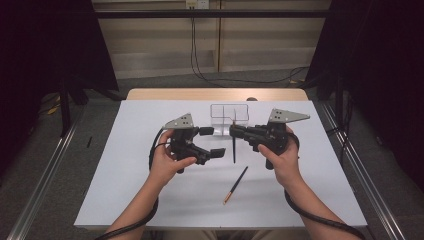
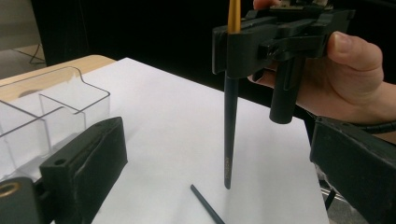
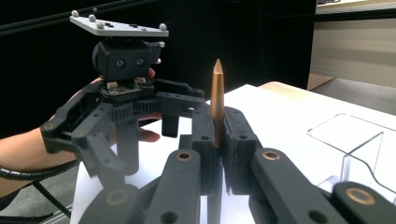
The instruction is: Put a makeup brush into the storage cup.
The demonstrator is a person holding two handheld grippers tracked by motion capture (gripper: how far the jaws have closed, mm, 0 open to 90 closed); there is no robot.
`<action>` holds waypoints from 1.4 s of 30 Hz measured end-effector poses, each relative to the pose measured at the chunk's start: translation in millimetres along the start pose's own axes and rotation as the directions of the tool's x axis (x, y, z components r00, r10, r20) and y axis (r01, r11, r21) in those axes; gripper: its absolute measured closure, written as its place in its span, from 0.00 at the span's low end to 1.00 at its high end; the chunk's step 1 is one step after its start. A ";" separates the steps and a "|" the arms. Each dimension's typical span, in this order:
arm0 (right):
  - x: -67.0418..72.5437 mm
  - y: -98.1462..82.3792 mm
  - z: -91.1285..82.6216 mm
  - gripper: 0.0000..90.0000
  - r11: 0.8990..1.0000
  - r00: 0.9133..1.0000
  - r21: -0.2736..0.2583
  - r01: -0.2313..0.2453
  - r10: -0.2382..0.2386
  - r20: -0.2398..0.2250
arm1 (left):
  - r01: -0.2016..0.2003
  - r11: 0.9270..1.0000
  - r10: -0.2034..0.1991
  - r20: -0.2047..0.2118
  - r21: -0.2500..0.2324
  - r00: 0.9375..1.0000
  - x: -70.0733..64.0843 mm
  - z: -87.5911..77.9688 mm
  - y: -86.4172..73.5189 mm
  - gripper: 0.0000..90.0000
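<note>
Right gripper point(image 1: 234, 131) first — clamped hard on the held brush point(image 1: 234, 147), kept it upright with the gold end up and the dark tip just above the white table point(image 1: 140, 165), in front of the clear organizer point(image 1: 229, 112). Left gripper point(image 1: 212, 142) next — spread wide with nothing between the jaws, stood just beside the held brush without touching it.

Judged roughly midway: got one brush off the table and gripped, but not yet into any compartment. Left the second brush point(image 1: 235, 185) lying flat on the table, nearer the person and well apart from the organizer. Found no brush in the organizer, as far as could be told. Probably remained to carry the held brush to a compartment, then to fetch the second one.

From the high view, gave the layout — both hands, organizer behind, second brush in front. From the left gripper view, showed the dark tip of the held brush point(image 2: 228, 135) hanging clear of the table, and one end of the second brush point(image 2: 205, 207) below it. From the right gripper view, showed the pads pressed against the gold end point(image 3: 217, 93) and the left gripper point(image 3: 140, 107) opposite.
</note>
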State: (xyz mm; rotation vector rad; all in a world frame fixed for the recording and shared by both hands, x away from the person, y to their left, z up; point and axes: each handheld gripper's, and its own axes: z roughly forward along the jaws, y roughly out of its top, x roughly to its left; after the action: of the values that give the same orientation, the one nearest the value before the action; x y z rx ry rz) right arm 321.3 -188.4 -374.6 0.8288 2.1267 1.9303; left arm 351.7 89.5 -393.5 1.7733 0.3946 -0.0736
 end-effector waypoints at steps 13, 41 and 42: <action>-0.3 -0.6 -0.1 0.93 1.000 1.000 0.010 0.011 -0.011 -0.001 | 0.009 0.999 -0.012 -0.079 -0.033 0.997 7.1 -37.3 -9.3 0.00; -6.4 -1.7 2.2 0.93 1.000 1.000 0.016 0.019 -0.019 -0.002 | -0.019 1.000 0.016 -0.159 -0.018 0.987 3.9 -100.1 -37.6 0.01; -6.6 -1.6 2.5 0.93 1.000 1.000 0.017 0.019 -0.019 -0.002 | -0.024 1.000 0.021 -0.167 -0.014 0.986 4.1 -101.9 -38.3 0.01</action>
State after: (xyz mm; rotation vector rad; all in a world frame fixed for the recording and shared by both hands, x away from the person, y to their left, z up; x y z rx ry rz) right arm 327.5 -189.5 -378.1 0.8064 2.1469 1.9075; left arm 327.5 195.1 -405.7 1.7731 0.4937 0.0945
